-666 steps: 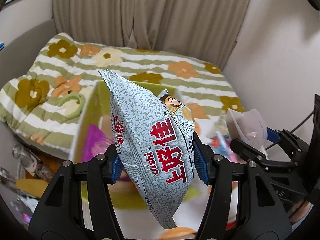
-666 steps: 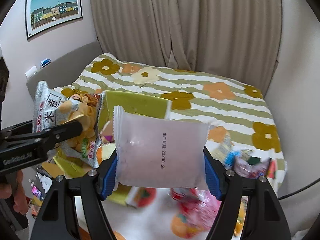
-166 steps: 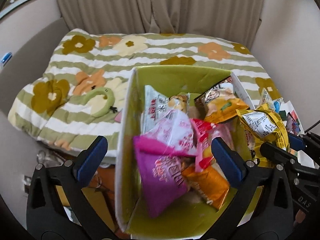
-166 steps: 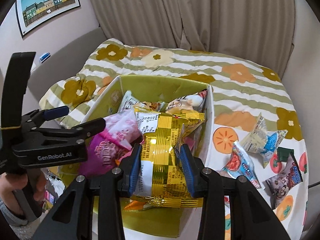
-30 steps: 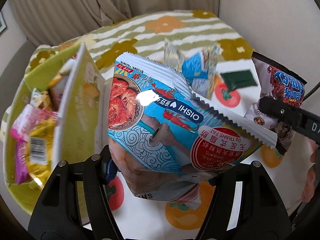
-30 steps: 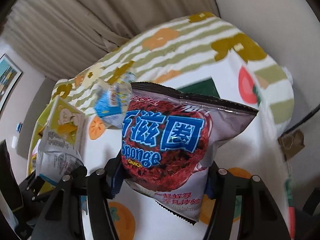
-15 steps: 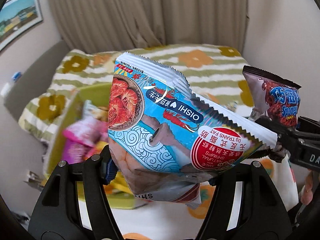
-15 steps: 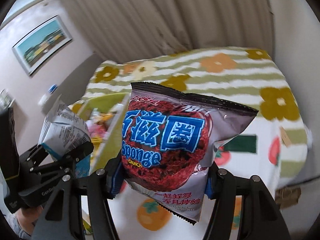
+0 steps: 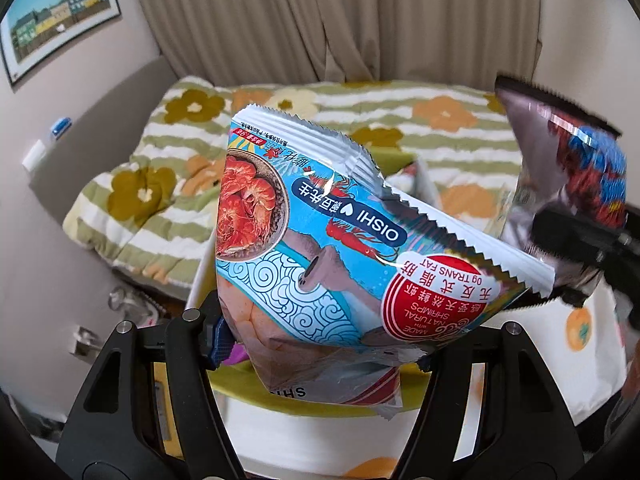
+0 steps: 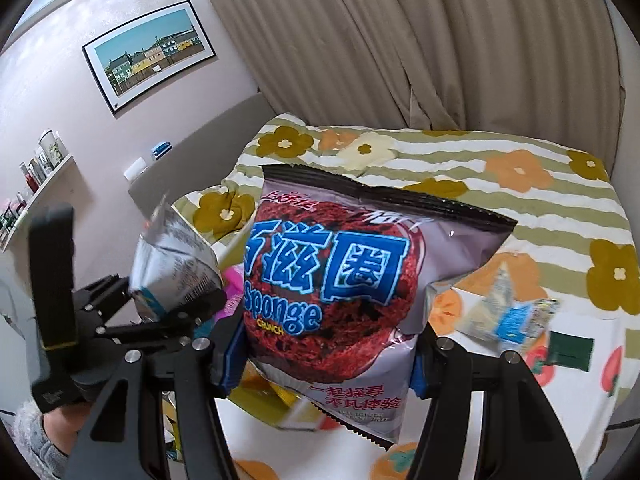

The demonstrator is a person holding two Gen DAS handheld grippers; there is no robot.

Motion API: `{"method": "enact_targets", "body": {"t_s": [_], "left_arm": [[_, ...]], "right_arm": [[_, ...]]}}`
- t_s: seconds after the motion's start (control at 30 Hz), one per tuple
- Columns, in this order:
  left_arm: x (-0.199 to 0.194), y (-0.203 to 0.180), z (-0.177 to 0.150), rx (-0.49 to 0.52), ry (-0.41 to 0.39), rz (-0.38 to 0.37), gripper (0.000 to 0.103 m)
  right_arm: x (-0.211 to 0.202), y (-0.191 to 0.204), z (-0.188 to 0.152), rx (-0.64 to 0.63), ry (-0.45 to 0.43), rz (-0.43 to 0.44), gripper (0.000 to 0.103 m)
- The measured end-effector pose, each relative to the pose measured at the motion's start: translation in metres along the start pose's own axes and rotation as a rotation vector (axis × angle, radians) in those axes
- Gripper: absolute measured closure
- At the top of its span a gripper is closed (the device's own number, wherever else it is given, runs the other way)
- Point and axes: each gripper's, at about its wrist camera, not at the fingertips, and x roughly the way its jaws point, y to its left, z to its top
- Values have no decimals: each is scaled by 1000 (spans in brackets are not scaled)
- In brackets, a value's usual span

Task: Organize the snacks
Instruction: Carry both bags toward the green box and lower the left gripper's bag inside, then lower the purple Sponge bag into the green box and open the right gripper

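Two snack bags are being carried up from the bed towards the green box (image 9: pixel 304 402). The blue shrimp-cracker bag (image 9: pixel 332 264) is being gripped by the left gripper (image 9: pixel 320 332) and the purple Sponge Crunch bag (image 10: pixel 340 280) by the right gripper (image 10: pixel 324 356). Compared with a second ago, both bags are being held above the box, so dropping them in appears next.

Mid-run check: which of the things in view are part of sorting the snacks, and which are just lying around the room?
Part of the job:
- blue shrimp chip bag in the left gripper
- Sponge Crunch bag in the right gripper
- green box
- loose blue-and-silver packet on the bed

Just lying about:
- flowered blanket
- framed picture
- curtain
- wall shelf
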Motion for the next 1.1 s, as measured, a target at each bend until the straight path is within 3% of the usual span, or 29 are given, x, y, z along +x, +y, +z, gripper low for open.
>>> {"method": "enact_targets", "body": {"t_s": [0.17, 0.37, 0.4, 0.5, 0.63, 0.77, 0.93, 1.1], "left_arm": [[28, 36, -9, 5, 59, -37, 40], [49, 49, -13, 63, 86, -114, 37], [54, 51, -13, 78, 98, -126, 33], [60, 52, -15, 120, 113, -139, 0], [58, 53, -18, 173, 92, -143, 0], [55, 64, -18, 149, 76, -184, 0], [39, 82, -7, 73, 7, -241, 0], [32, 82, 3, 66, -33, -225, 0]], "right_arm": [[30, 29, 7, 32, 27, -31, 45], [54, 44, 10, 91, 39, -90, 45], [55, 45, 11, 101, 37, -99, 45], [59, 49, 11, 133, 34, -132, 45], [62, 52, 10, 160, 35, -178, 45], [69, 52, 13, 176, 50, -205, 45], [88, 52, 21, 158, 70, -184, 45], [102, 52, 31, 132, 82, -152, 45]]}}
